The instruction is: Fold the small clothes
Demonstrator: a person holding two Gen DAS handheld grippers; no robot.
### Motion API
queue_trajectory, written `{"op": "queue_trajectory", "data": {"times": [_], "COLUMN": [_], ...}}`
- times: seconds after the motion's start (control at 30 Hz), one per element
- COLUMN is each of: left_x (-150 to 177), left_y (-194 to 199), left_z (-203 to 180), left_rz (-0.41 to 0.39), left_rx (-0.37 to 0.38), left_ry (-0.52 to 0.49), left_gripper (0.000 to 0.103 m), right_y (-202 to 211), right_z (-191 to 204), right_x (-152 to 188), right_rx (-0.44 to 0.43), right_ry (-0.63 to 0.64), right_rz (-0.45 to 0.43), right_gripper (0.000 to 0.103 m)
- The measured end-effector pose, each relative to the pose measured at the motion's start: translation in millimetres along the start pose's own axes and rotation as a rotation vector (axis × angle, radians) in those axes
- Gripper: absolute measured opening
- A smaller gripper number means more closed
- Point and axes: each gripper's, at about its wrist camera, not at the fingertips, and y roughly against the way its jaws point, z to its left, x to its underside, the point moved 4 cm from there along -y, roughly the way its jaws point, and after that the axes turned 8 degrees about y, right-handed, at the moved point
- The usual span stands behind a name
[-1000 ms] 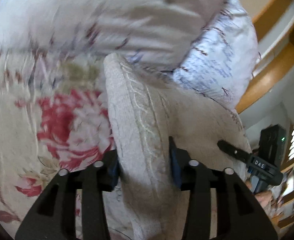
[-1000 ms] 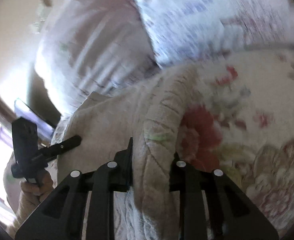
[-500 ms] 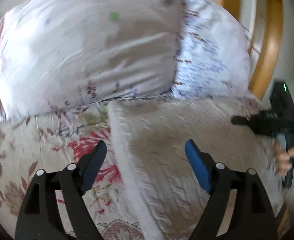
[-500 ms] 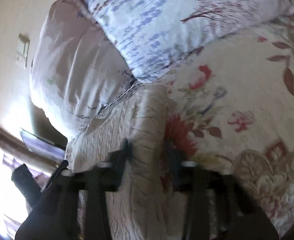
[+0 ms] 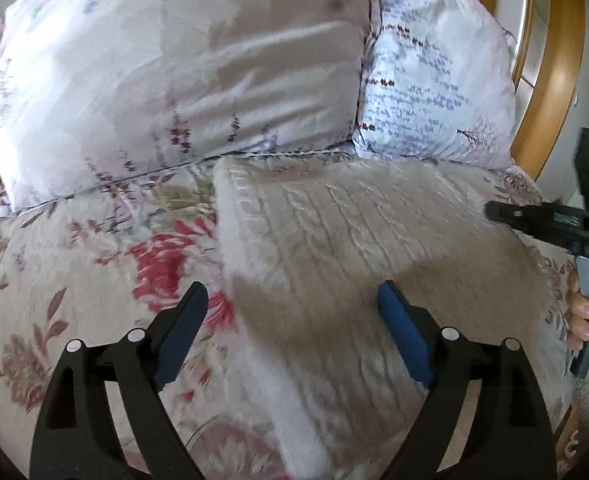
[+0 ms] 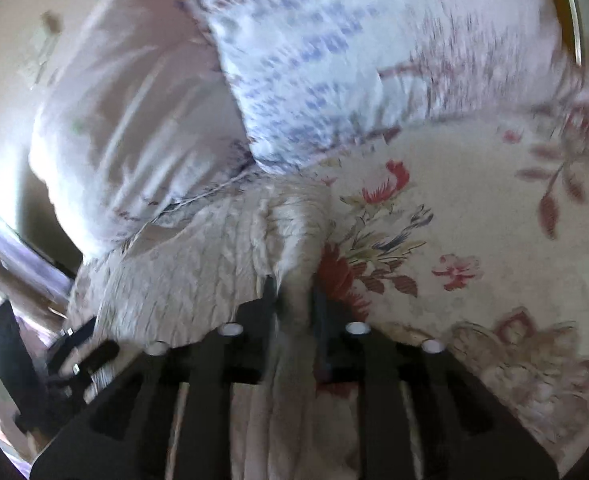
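Floral bedspread (image 5: 54,280), pillows (image 5: 174,60) | left gripper (image 5: 294,332) opening, empty | right gripper (image 6: 294,312) opening around sweater (image 5: 374,240)

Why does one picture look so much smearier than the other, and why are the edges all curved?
Left wrist view: fairly sharp, the cable-knit sweater and pillows show clear texture, with a soft shadow falling across the knit. Right wrist view: motion blur smears the pillows and the fingers, with blown-out glare at the left edge. Both bulge because of fisheye lenses.

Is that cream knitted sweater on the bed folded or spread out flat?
Folded. The cream cable-knit sweater lies as a compact rectangle with a thick doubled edge along its left side, on the floral bedspread.
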Motion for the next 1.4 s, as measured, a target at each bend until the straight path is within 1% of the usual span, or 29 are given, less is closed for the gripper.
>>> {"op": "queue_trajectory", "data": {"times": [0.1,0.17,0.23,0.3,0.37,0.4,0.47,0.53,0.6,0.67,0.73,0.77,0.8,0.83,0.87,0.93,0.97,1.03,1.07,1.13,1.3,1.37,1.4], "left_x": [10.4,16.2,25.1,30.7,34.6,35.9,37.2,40.9,45.3,45.8,39.7,36.3,28.3,22.6,18.5,8.5,6.6,3.8,4.1,5.0,8.8,8.5,8.4], "left_y": [15.4,20.8,22.7,22.1,20.9,19.8,16.9,13.0,9.8,8.6,16.1,21.3,31.1,35.5,37.4,33.9,30.6,18.0,12.3,1.9,-8.4,-2.8,6.1], "left_z": [10.9,17.0,21.8,22.5,22.9,23.0,23.4,22.7,20.9,19.9,17.0,14.4,9.1,4.5,0.4,-14.4,-19.0,-29.0,-32.4,-35.6,-44.9,-41.7,-37.8], "left_rz": [-0.007,0.003,0.024,0.035,0.040,0.044,0.055,0.071,0.078,0.074,0.049,0.024,-0.032,-0.059,-0.071,-0.062,-0.057,-0.019,-0.002,0.005,-0.002,-0.017,-0.038], "left_rx": [0.005,0.013,0.008,-0.001,-0.013,-0.019,-0.033,-0.052,-0.075,-0.085,-0.082,-0.069,-0.032,-0.004,0.022,0.114,0.135,0.164,0.164,0.128,0.068,0.066,0.073], "left_ry": [0.020,0.036,0.042,0.032,0.023,0.020,0.014,0.004,-0.014,-0.021,-0.011,-0.008,-0.002,0.004,0.008,0.005,-0.002,-0.022,-0.031,-0.058,-0.100,-0.078,-0.050], "left_gripper": [0.087,0.087,0.087,0.087,0.087,0.087,0.087,0.087,0.087,0.087,0.085,0.085,0.085,0.085,0.085,0.085,0.085,0.085,0.085,0.085,0.087,0.087,0.087], "right_y": [27.8,37.5,40.4,37.8,29.6,23.4,13.8,7.4,8.2,8.9,15.0,20.8,24.8,26.9,26.2,17.8,12.4,-1.7,-7.0,-9.2,-12.2,-5.4,-0.5], "right_z": [22.2,33.8,46.1,54.4,60.9,60.5,56.6,49.0,45.9,46.9,49.7,50.9,51.5,51.8,51.2,50.1,49.2,46.1,44.0,41.9,40.8,39.8,38.9], "right_x": [13.6,23.7,35.4,42.4,48.9,52.7,59.5,68.3,71.3,72.7,67.6,60.9,54.3,46.5,40.4,30.6,28.8,31.4,34.5,38.3,39.1,37.0,35.3], "right_rx": [-0.022,-0.045,-0.054,-0.054,-0.032,0.000,0.045,0.049,0.039,0.047,0.052,0.040,0.035,0.036,0.033,0.032,0.032,0.036,0.039,0.034,0.028,0.018,0.019], "right_ry": [0.128,0.192,0.257,0.296,0.332,0.344,0.343,0.312,0.288,0.291,0.294,0.283,0.275,0.264,0.256,0.249,0.248,0.236,0.230,0.223,0.209,0.194,0.188], "right_rz": [-0.053,-0.061,-0.044,-0.020,0.012,0.040,0.091,0.133,0.130,0.134,0.115,0.077,0.045,0.017,0.007,0.016,0.033,0.090,0.108,0.098,0.093,0.083,0.070], "right_gripper": [0.036,0.036,0.036,0.036,0.036,0.036,0.036,0.036,0.036,0.036,0.036,0.036,0.037,0.039,0.043,0.043,0.043,0.043,0.044,0.044,0.046,0.046,0.046]}}
